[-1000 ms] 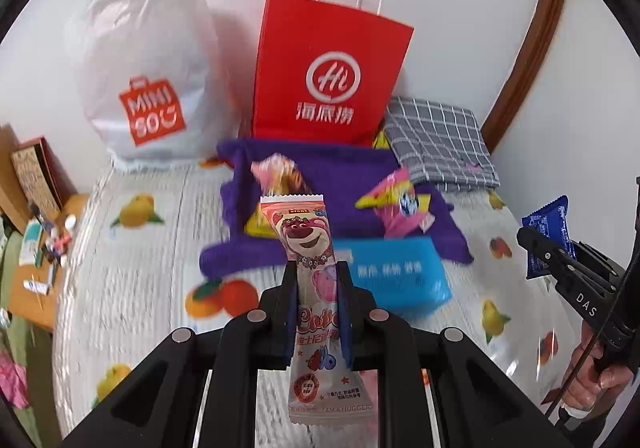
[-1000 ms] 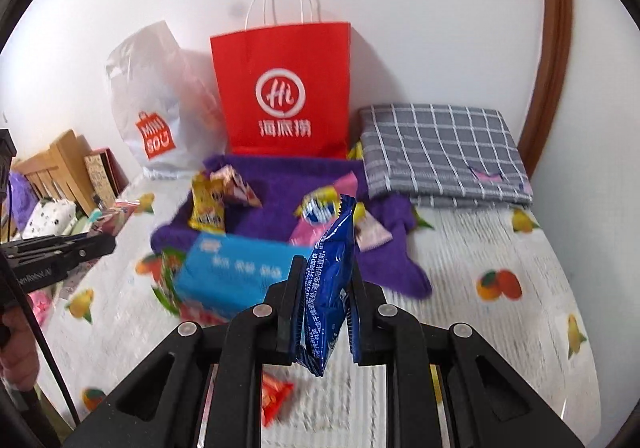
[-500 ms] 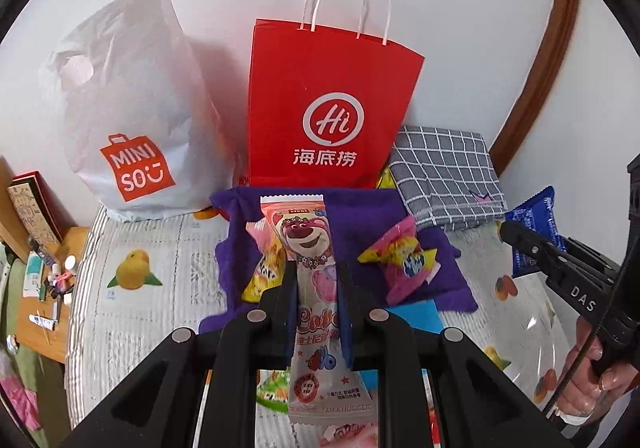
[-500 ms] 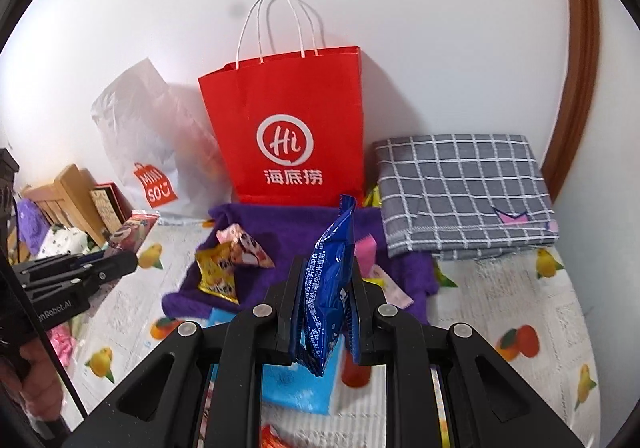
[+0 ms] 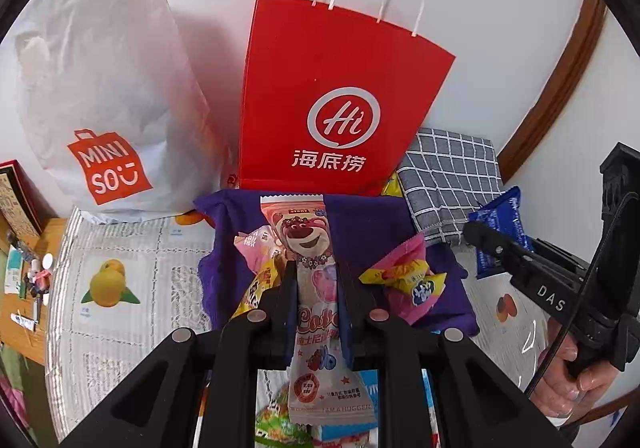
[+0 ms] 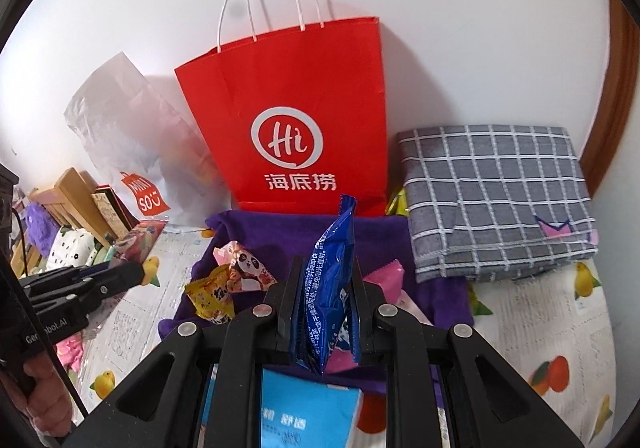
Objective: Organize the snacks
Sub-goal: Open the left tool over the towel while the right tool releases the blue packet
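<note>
My left gripper (image 5: 316,268) is shut on a tall pink bear-print snack packet (image 5: 310,248), held upright. My right gripper (image 6: 325,264) is shut on a blue snack packet (image 6: 332,264), seen edge-on; the same blue packet (image 5: 500,224) and right gripper show at the right of the left wrist view. Both point toward a red paper bag (image 5: 340,96) (image 6: 296,116) with white handles standing against the wall. A white plastic bag (image 5: 100,80) (image 6: 132,152) stands to its left. Loose snacks (image 5: 408,280) (image 6: 232,280) lie on a purple towel (image 5: 372,220) (image 6: 264,228) below the grippers.
A folded grey checked cloth (image 6: 492,196) lies right of the red bag. A blue tissue pack (image 6: 308,408) sits on the fruit-print bedcover (image 5: 120,272). Wooden shelf clutter (image 6: 72,208) lies at the left. A hand (image 5: 568,380) holds the right gripper's handle.
Both grippers have moved forward toward the red bag, which now looks larger and nearer. The blue tissue pack has slid under the grippers. Both packets stay held.
</note>
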Demonstrator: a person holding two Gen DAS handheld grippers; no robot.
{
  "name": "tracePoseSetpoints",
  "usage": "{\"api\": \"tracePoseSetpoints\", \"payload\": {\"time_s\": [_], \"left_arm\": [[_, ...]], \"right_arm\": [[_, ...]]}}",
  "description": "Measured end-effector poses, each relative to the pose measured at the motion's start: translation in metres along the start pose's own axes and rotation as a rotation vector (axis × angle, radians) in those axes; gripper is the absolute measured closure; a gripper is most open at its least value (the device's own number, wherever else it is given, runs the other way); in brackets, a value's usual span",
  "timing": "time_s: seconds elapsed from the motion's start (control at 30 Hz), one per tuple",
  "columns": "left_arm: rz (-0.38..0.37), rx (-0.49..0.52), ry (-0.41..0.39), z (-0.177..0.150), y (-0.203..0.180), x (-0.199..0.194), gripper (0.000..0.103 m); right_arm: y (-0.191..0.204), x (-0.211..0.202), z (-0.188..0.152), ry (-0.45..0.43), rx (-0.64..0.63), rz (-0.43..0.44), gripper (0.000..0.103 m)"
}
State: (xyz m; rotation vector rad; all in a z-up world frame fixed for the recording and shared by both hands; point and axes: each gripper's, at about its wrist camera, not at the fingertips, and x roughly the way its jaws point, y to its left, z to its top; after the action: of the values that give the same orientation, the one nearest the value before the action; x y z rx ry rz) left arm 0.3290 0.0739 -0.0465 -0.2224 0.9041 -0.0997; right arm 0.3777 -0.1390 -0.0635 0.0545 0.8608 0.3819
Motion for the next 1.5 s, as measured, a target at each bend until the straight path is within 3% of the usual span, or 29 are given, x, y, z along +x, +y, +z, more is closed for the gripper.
{"api": "tracePoseSetpoints", "payload": {"time_s": [0.23,0.4,0.57,0.67,0.8,1.0,1.07,1.17,1.5], "left_arm": [[-0.009,-0.011,0.033,0.007,0.004,0.025,0.087],[-0.006,-0.004,0.064,0.010,0.006,0.045,0.087],[-0.036,-0.010,0.087,0.012,0.008,0.061,0.087],[-0.093,-0.012,0.120,0.009,0.006,0.072,0.087],[-0.126,-0.016,0.150,0.006,0.003,0.085,0.087],[-0.110,-0.035,0.166,0.002,0.007,0.100,0.087],[-0.095,-0.041,0.161,0.002,0.009,0.104,0.087],[-0.081,-0.057,0.163,0.001,0.013,0.111,0.087],[-0.072,-0.082,0.148,0.001,0.020,0.118,0.086]], "right_arm": [[0.002,0.038,0.005,0.048,-0.044,-0.005,0.084],[-0.005,0.072,-0.002,0.105,-0.023,0.063,0.084],[-0.008,0.100,-0.008,0.167,-0.037,0.047,0.084],[-0.011,0.115,-0.014,0.214,-0.050,0.018,0.084],[-0.009,0.127,-0.021,0.260,-0.077,0.050,0.082],[-0.009,0.122,-0.021,0.258,-0.087,0.037,0.076],[-0.008,0.116,-0.020,0.255,-0.097,0.036,0.064],[-0.006,0.104,-0.018,0.225,-0.124,0.030,0.055],[-0.005,0.065,-0.007,0.134,-0.139,0.013,0.054]]}}
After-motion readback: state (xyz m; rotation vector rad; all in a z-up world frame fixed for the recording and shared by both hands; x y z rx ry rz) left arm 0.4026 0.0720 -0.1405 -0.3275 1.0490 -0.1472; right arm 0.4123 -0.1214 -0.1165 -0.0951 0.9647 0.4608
